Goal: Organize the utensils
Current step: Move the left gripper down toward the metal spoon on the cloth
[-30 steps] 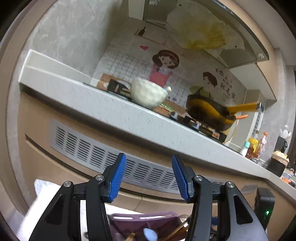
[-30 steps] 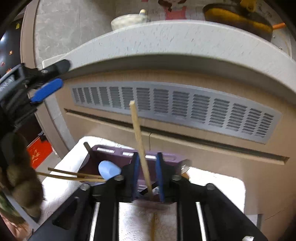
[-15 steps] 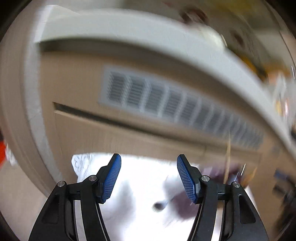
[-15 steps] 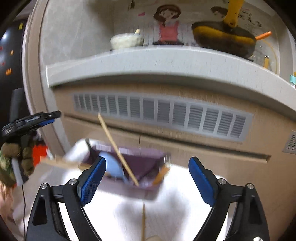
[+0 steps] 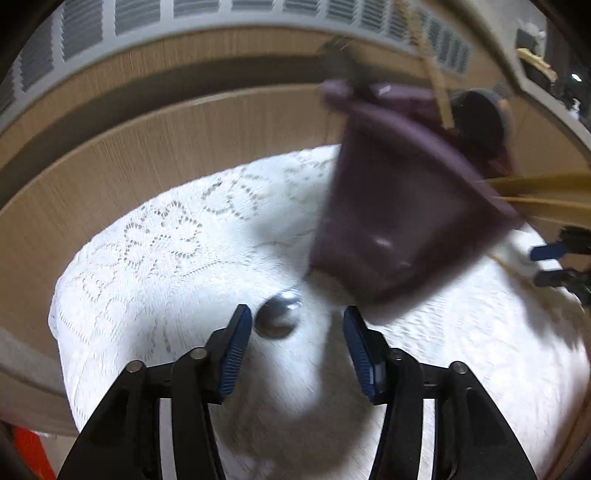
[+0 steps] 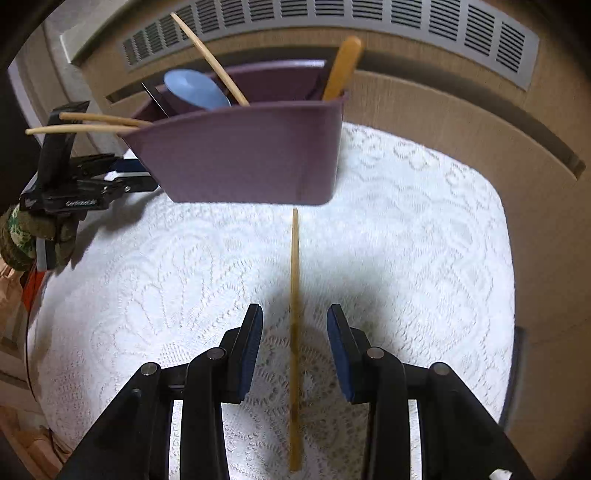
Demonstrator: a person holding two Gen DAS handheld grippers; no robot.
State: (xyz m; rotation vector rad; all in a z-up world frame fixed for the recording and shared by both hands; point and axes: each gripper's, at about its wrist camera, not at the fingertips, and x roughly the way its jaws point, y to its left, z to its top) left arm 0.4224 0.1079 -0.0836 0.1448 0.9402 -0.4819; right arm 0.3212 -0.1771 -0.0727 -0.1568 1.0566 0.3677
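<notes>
A purple utensil holder [image 6: 247, 151] stands on a white lace cloth [image 6: 406, 240]. It holds several wooden chopsticks [image 6: 210, 59], a blue spoon [image 6: 192, 90] and a wooden handle [image 6: 341, 66]. One chopstick [image 6: 294, 332] lies on the cloth, between the open jaws of my right gripper [image 6: 294, 350]. In the left wrist view, my left gripper [image 5: 297, 354] is open just above a metal spoon bowl [image 5: 277, 317] lying on the cloth beside the blurred holder [image 5: 399, 218]. The left gripper also shows in the right wrist view [image 6: 125, 175], left of the holder.
A wooden cabinet front with a grey vent grille [image 6: 369, 14] rises right behind the cloth. The cloth's rounded edge [image 6: 506, 221] drops off at the right. The right gripper's blue pads show in the left wrist view [image 5: 550, 251] at the far right.
Both grippers have tilted down toward the cloth. The right gripper let go of a chopstick into the holder, opened, and now straddles the lying chopstick. The left gripper has come over the metal spoon.
</notes>
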